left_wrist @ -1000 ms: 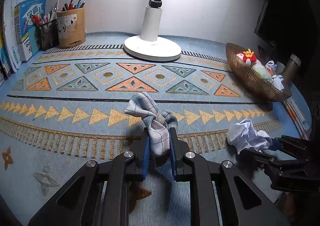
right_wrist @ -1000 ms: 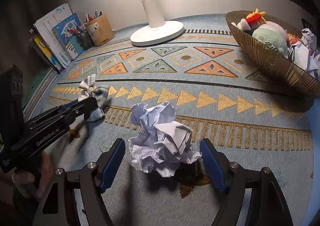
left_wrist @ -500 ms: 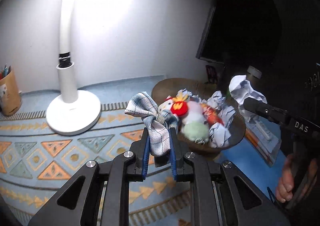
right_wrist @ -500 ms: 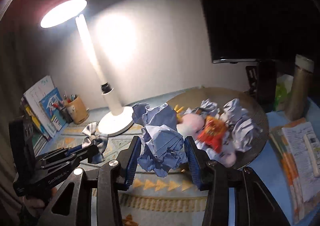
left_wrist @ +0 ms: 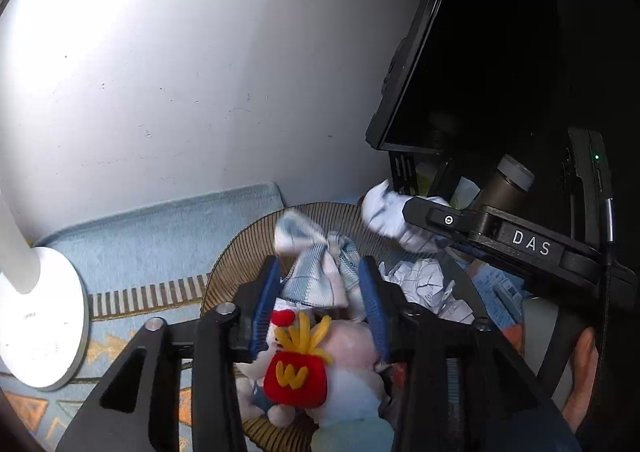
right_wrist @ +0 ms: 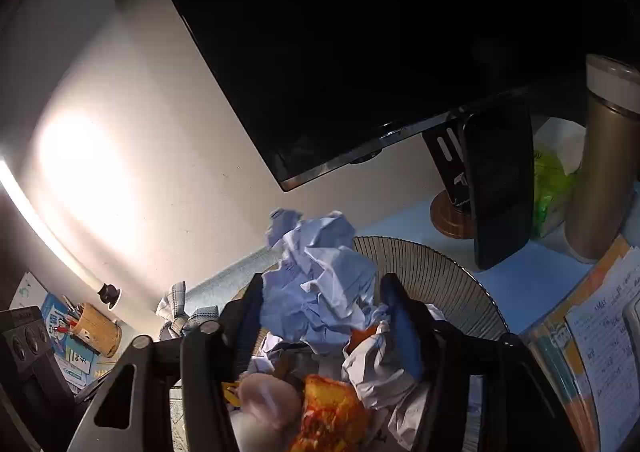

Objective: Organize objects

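Both grippers hang over the wicker basket (left_wrist: 224,272). The left gripper (left_wrist: 320,296) fingers are opening around the plaid bow (left_wrist: 316,272); the right gripper (right_wrist: 324,312) fingers are opening around the crumpled paper ball (right_wrist: 320,284). Best let both drop clear inside the rim before withdrawing.

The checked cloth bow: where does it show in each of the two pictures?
Left wrist view: the cloth bow sits at centre, between the left gripper and its opening jaws.
Right wrist view: the same bow shows small at lower left, beside the crumpled paper.
Shared landmark: the woven basket, below both grippers.
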`<state>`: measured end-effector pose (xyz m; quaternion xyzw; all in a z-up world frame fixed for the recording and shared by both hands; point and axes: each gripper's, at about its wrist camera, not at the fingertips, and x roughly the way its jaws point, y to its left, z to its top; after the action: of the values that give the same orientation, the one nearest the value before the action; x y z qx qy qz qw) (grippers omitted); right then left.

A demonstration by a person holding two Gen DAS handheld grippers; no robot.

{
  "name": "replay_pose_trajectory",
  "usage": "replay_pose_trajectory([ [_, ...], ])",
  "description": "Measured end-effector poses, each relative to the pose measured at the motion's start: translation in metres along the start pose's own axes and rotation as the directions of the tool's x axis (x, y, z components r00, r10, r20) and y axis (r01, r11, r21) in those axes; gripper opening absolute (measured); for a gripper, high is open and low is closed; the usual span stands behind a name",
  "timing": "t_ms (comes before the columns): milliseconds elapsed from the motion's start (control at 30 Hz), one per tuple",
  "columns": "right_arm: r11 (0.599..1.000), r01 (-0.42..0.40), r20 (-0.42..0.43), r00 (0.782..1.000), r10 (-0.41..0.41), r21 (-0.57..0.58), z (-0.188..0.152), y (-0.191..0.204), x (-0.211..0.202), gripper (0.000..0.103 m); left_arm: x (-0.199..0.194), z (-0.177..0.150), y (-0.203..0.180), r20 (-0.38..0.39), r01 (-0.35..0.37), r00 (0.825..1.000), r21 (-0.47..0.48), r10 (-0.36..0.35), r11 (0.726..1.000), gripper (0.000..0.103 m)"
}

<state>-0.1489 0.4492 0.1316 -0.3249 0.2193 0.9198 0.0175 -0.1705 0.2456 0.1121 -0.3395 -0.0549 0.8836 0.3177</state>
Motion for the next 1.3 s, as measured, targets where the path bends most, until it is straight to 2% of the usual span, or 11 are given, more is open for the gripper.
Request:
replay_pose_trajectory([
  [33, 1.0, -0.007, -0.006, 1.0, 0.007, 0.006, 0.001, -0.002, 0.003, 0.067, 0.003, 0.001, 0.004, -0.008, -0.006, 1.0, -0.019, 0.006, 1.0, 0.065],
  [67, 1.0, -0.014, -0.012, 1.0, 0.015, 0.002, 0.0, -0.002, 0.004, 0.067, 0.003, 0.0, 0.008, -0.013, -0.006, 1.0, -0.045, 0.006, 0.999, 0.07],
  [167, 1.0, 0.006, -0.01, 1.0, -0.006, -0.014, -0.007, -0.002, -0.003, 0.067, -0.008, -0.005, 0.021, -0.014, 0.048, 0.999, -0.121, -0.05, 0.992, 0.07],
  [367, 0.999, -0.01, -0.01, 1.0, 0.01, -0.053, -0.032, 0.02, -0.044, 0.067, -0.071, -0.03, 0.029, 0.036, 0.024, 0.999, -0.133, -0.019, 0.991, 0.07],
  [500, 0.989, -0.067, -0.034, 0.997, 0.063, -0.131, -0.064, 0.057, -0.082, 0.067, -0.135, -0.05, 0.035, 0.088, -0.075, 0.992, -0.123, 0.086, 0.99, 0.07],
  [533, 0.985, -0.087, -0.044, 0.996, 0.081, -0.152, -0.073, 0.07, -0.09, 0.067, -0.151, -0.056, 0.037, 0.094, -0.136, 0.985, -0.112, 0.147, 0.984, 0.07],
  [633, 0.961, -0.164, -0.079, 0.986, 0.15, -0.223, -0.105, 0.106, -0.106, 0.067, -0.196, -0.07, 0.051, 0.092, -0.326, 0.938, -0.104, 0.335, 0.94, 0.07],
  [800, 0.941, -0.243, -0.162, 0.964, 0.209, -0.235, -0.17, 0.15, -0.107, 0.067, -0.249, -0.112, 0.076, 0.062, -0.426, 0.898, -0.118, 0.435, 0.897, 0.07],
  [933, 0.951, -0.233, -0.254, 0.951, 0.179, -0.202, -0.22, 0.161, -0.081, 0.067, -0.255, -0.157, 0.098, -0.01, -0.488, 0.871, -0.116, 0.49, 0.865, 0.07],
  [1033, 0.96, -0.172, -0.281, 0.954, 0.106, -0.223, -0.245, 0.158, -0.057, 0.067, -0.243, -0.19, 0.119, -0.086, -0.497, 0.868, -0.14, 0.489, 0.856, 0.07],
  [1300, 0.93, -0.016, -0.265, 0.96, -0.088, -0.366, -0.266, 0.15, -0.021, 0.067, -0.216, -0.225, 0.145, -0.181, -0.535, 0.843, -0.183, 0.507, 0.825, 0.07],
])
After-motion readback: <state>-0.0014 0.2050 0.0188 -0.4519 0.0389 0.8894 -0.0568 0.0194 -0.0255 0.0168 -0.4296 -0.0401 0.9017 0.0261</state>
